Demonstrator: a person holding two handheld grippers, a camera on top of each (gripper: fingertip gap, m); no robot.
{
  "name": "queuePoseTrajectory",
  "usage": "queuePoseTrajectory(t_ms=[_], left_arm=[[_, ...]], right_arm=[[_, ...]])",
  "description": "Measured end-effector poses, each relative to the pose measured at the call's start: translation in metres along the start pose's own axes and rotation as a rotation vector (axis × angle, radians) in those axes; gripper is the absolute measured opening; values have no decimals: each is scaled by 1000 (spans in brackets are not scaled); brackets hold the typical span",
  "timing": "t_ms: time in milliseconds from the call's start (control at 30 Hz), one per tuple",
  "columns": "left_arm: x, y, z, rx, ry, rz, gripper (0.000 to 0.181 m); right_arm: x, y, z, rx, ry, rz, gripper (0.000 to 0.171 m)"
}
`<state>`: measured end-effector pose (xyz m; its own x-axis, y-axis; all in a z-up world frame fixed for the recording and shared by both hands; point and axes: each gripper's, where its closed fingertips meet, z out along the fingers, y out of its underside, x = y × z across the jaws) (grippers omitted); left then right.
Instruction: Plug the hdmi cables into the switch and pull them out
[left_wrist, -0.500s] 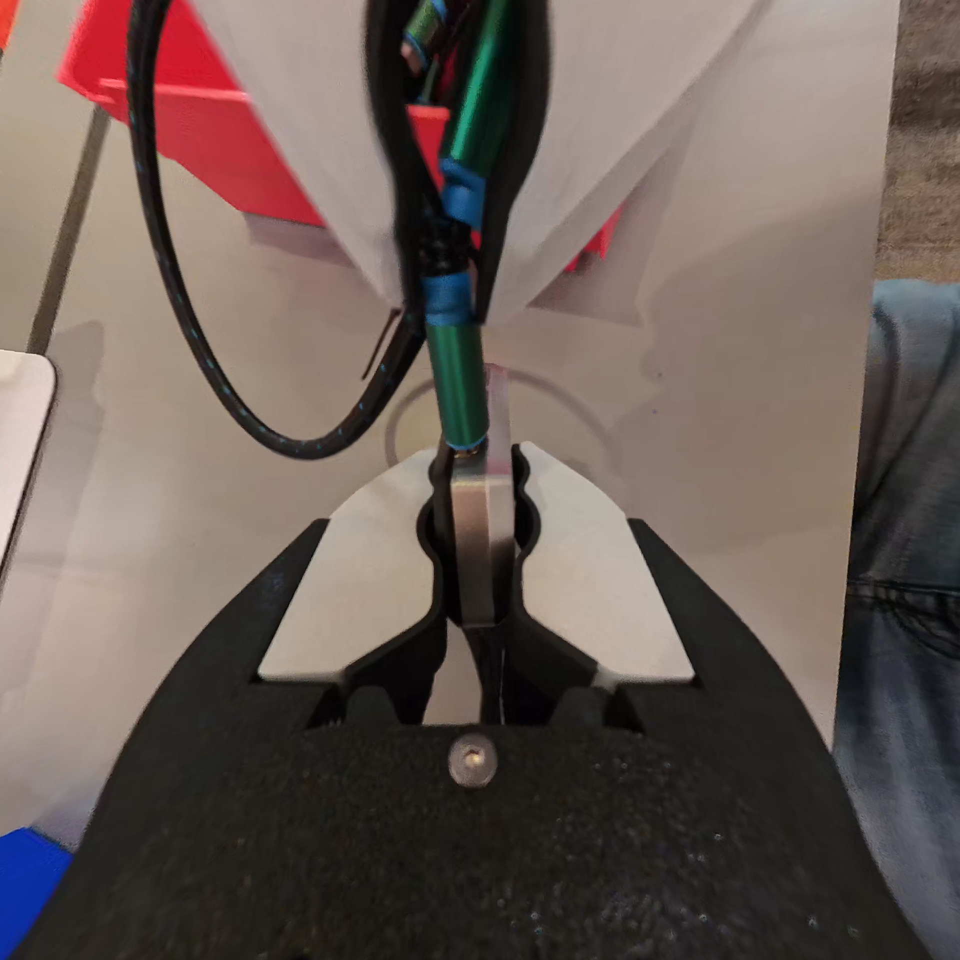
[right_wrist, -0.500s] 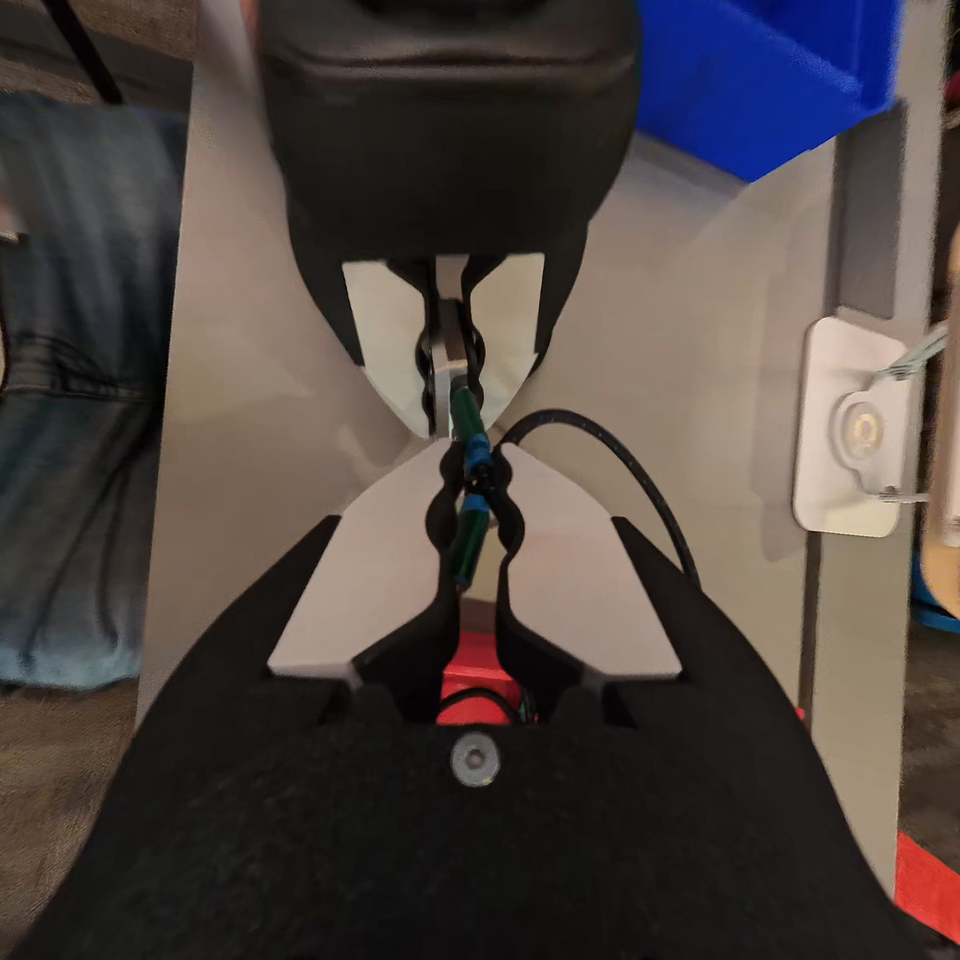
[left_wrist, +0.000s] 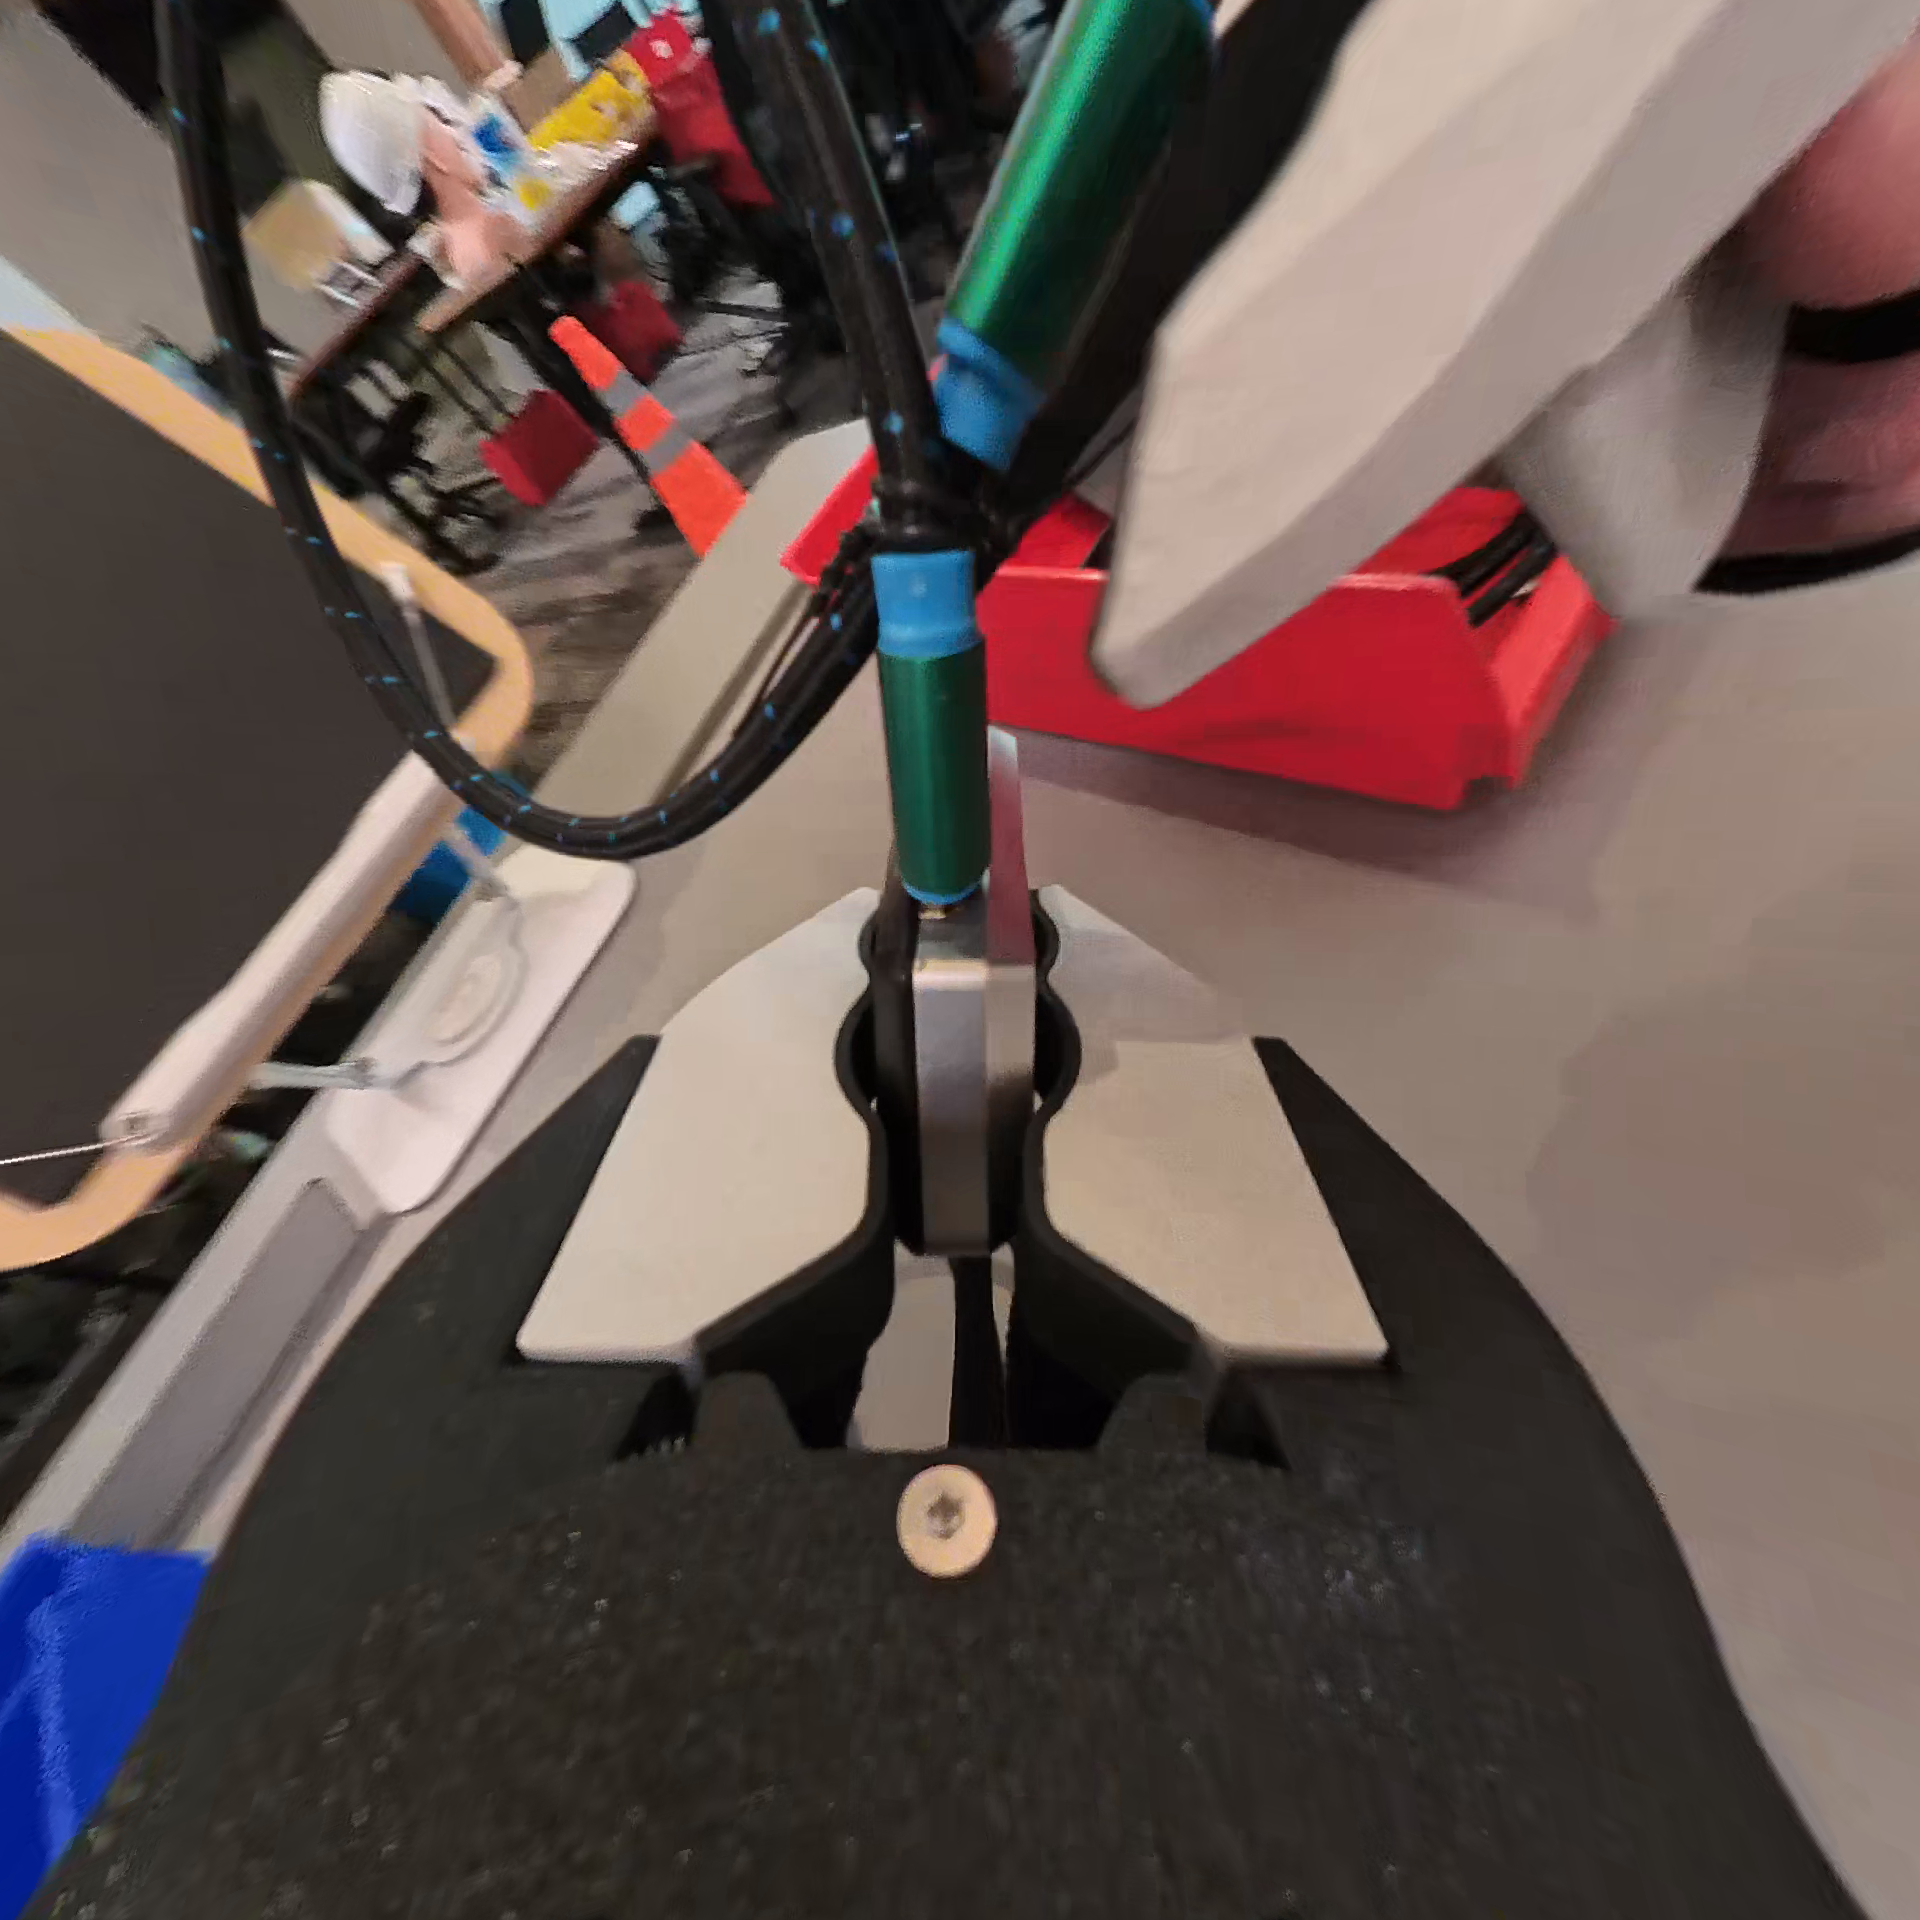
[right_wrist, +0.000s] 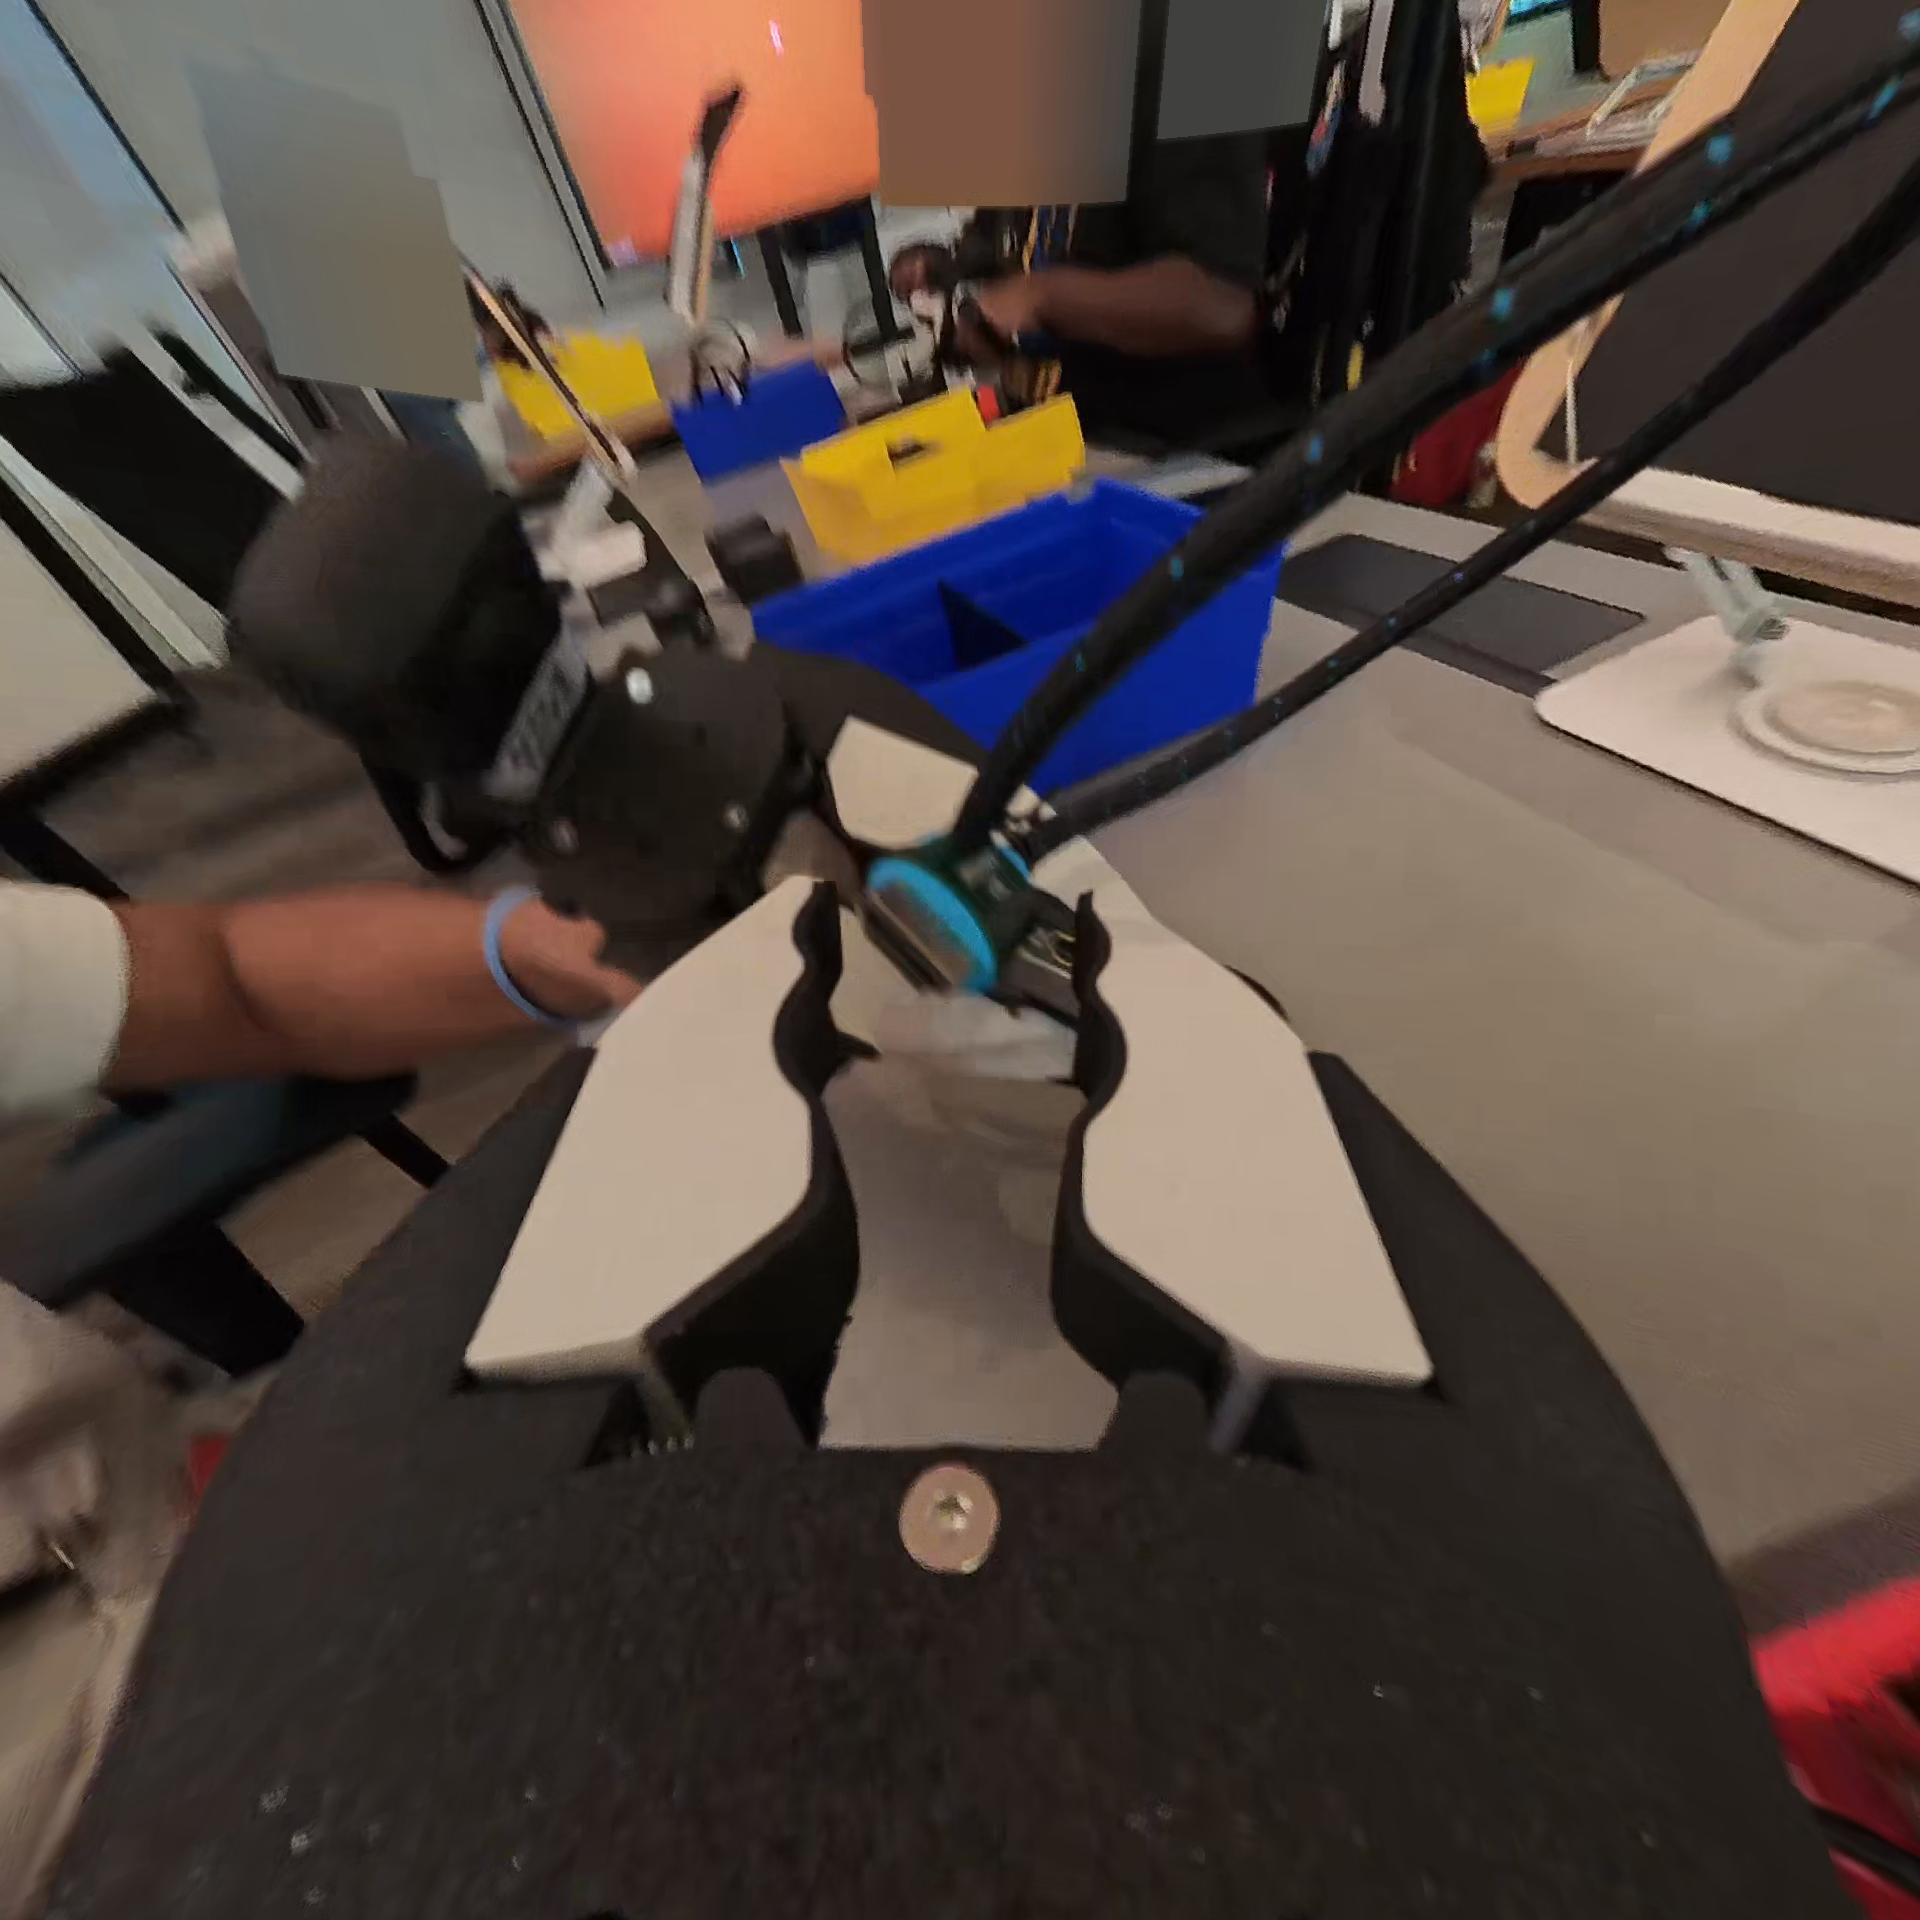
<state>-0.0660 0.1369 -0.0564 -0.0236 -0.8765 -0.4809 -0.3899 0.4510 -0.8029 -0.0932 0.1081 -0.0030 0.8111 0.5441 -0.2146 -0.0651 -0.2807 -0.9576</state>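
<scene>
We see a busy workroom with blurred yellow and blue bins behind a grey counter (left_wrist: 1455, 1039). A red bin (left_wrist: 1299, 665) sits at its far side in the left wrist view, and a blue bin (right_wrist: 1039, 613) in the right wrist view. Our left claw (left_wrist: 954, 925) is pressed together on a thin silver switch (left_wrist: 951, 1091), held edge-on between its fingers. A green HDMI plug (left_wrist: 930, 769) with a blue collar stands upright in the switch's far end, its black braided cable (left_wrist: 312, 582) looping off to the left. Our right claw (right_wrist: 951, 935) is spread, and a second green plug (right_wrist: 940, 914), free of the switch, lies at its tips; whether a finger touches it is hard to tell through the blur. A person's forearm (right_wrist: 312, 987) reaches in behind the left claw
</scene>
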Motion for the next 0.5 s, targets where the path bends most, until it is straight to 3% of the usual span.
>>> queuePoseTrajectory(t_ms=[167, 500], left_arm=[[-17, 3, -3, -22, -276, 183, 22], [-24, 11, -2, -101, -394, 281, 22]], right_arm=[[3, 11, 12, -25, 88, 6, 29], [5, 19, 13, 48, 71, 59, 22]])
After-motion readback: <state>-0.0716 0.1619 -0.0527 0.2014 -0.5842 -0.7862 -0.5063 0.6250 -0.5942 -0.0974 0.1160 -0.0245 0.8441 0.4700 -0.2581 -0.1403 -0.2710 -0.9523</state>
